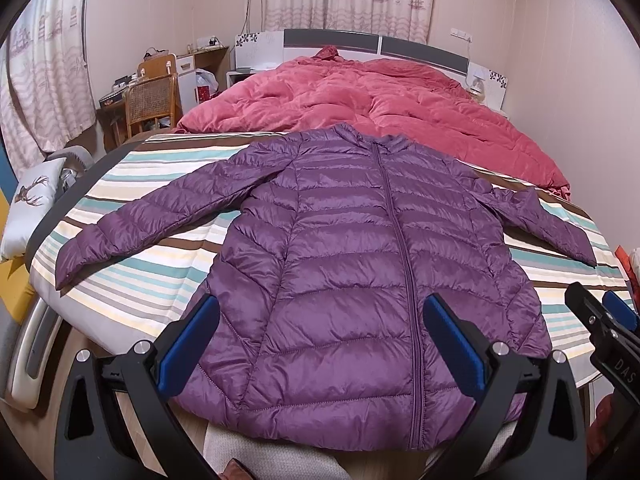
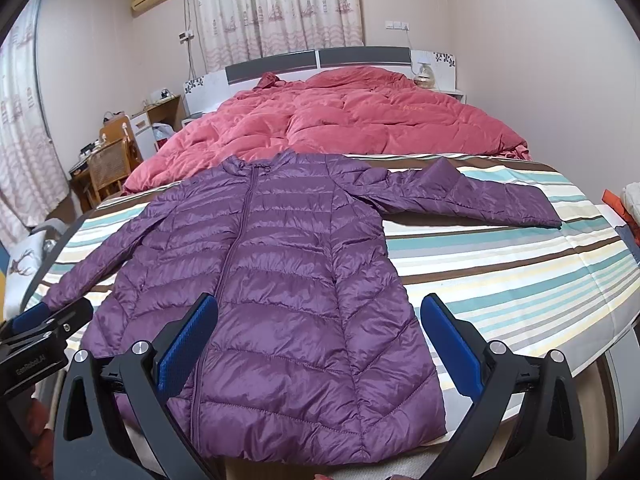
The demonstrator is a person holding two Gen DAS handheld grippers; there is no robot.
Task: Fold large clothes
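So there's a purple puffer jacket [image 1: 360, 264] spread flat on the bed [image 1: 132, 280], front side up, zipped all the way, collar pointing away from both tools and the hem hanging a bit over the near edge of the bed. Both sleeves are stretched out sideways over the striped sheet [image 2: 500, 264].

The left tool [image 1: 320, 340] has its fingers wide apart with nothing between them but air. It hovers over the hem end of the jacket, and the zipper [image 1: 404, 280] runs just to the right of its middle. The left sleeve [image 1: 132, 228] lies ahead and off to its left.

The right tool [image 2: 320, 340] is spread open too, holding nothing. It sits over the right half of the hem, so the jacket's right edge falls between its fingers, and the right sleeve [image 2: 472, 196] stretches out ahead and to its right. Each tool peeks into the edge of the other's view, so they're side by side, near each other.

Further ahead of both, past the collar, there's a rumpled pink quilt [image 1: 380, 100] piled up to the headboard [image 1: 332, 40]. A wicker chair [image 1: 150, 100] stands off to the far left by the curtains [image 2: 280, 4].
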